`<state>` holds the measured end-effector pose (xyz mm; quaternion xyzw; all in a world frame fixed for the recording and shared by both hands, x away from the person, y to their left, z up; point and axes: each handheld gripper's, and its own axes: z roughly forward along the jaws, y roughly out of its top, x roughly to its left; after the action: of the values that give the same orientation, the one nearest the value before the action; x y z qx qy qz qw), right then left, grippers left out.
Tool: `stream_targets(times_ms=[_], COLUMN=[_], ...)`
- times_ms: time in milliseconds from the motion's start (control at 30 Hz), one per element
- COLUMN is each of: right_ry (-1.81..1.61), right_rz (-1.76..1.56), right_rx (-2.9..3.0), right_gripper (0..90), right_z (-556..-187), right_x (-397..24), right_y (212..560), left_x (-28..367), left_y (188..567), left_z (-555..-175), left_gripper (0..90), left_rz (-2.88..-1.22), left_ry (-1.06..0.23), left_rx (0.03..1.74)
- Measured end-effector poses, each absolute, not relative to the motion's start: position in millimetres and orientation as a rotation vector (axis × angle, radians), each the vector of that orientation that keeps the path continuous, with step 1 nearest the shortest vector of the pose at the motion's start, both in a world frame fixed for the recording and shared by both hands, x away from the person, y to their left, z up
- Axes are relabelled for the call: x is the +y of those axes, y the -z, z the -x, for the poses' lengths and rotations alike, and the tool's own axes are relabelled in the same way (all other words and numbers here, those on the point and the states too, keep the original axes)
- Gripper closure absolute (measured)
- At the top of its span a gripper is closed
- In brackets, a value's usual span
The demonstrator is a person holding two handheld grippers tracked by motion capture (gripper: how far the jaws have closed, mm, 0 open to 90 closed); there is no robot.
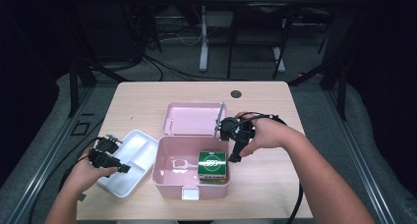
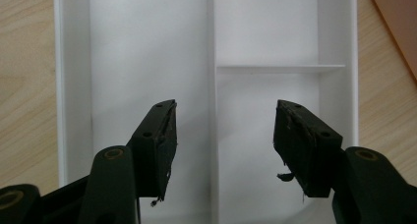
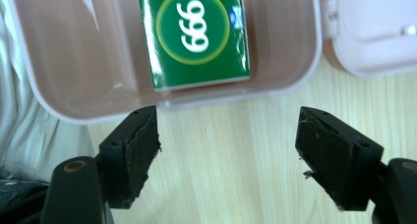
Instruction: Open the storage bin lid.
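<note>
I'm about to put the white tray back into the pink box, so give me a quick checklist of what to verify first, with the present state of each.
1. Left gripper open, nothing between its jaws: ok.
2. Left gripper over the white tray: ok, it hangs over the divided compartments.
3. White tray compartments bare: ok as far as they show.
4. Right gripper open and outside the pink box: ok, it is over bare table beside the rim.
5. Lid open: ok, it lies back behind the box.
6. Room in the box for the tray: cannot tell; the green packet sits at its right end.
</note>
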<state>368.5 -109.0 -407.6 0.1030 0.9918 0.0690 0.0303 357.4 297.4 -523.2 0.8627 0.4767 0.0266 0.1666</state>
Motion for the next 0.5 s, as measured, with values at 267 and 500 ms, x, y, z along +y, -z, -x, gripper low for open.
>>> stream_targets(times_ms=[267,500], right_ry=[-0.21,-0.209], right_rz=[-0.368,-0.447], right_rx=[3.024,3.015], right_gripper=[23.8,24.6], right_z=[-370,-372], right_x=[-128,-143], right_y=[409,414], left_x=[298,299], left_y=[523,523], left_z=[-357,-358], left_gripper=[42.3,43.6], left_rz=[-2.45,-2.451], left_ry=[-0.076,-0.084], left_rx=[1.361,1.367])
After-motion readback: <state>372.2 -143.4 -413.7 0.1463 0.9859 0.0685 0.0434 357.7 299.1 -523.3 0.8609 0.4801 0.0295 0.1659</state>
